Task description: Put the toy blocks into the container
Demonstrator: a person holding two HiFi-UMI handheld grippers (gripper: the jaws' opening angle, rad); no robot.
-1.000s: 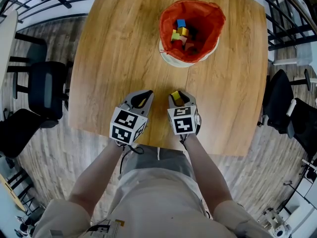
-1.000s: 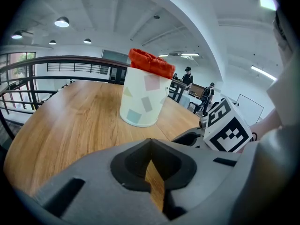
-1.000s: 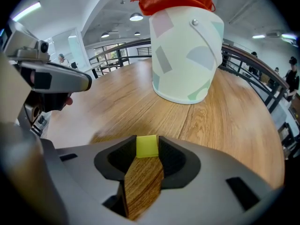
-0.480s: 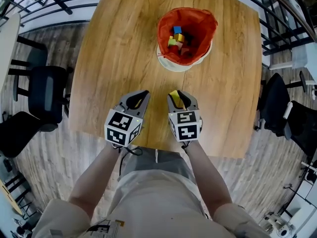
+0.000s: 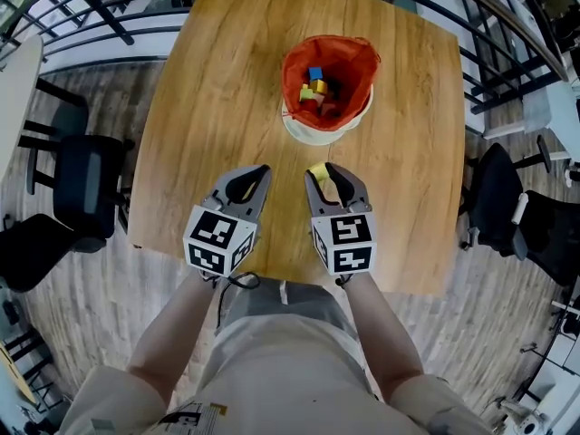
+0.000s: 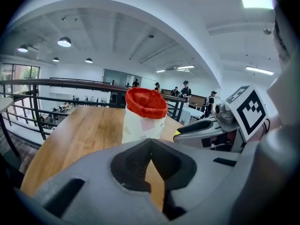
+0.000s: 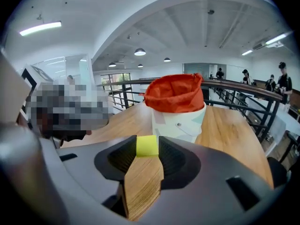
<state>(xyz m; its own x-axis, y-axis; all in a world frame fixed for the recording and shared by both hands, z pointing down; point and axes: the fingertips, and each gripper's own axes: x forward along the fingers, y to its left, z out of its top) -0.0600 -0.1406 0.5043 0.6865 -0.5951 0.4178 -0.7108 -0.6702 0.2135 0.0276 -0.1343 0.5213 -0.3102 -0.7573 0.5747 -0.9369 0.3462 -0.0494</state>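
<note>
Gripping a yellow block (image 7: 147,146) at its jaw tips, the right hand-held gripper (image 5: 323,172) is hovering over the near part of the worktop (image 5: 208,89) and pointing toward the container (image 5: 313,132). We are seeing only a near-square face with level edges, so we cannot tell the block's long axis. The left hand-held gripper (image 5: 261,172) is hovering just beside it, jaws together and empty. Coloured blocks (image 5: 314,87) are lying inside the container's red liner (image 5: 349,57), well apart from both grippers.

Two grippers are counted, left gripper (image 5: 262,170) and right gripper (image 5: 320,171); one container (image 5: 319,134), one table (image 5: 217,89), one yellow block (image 7: 147,145) outside the container.
</note>
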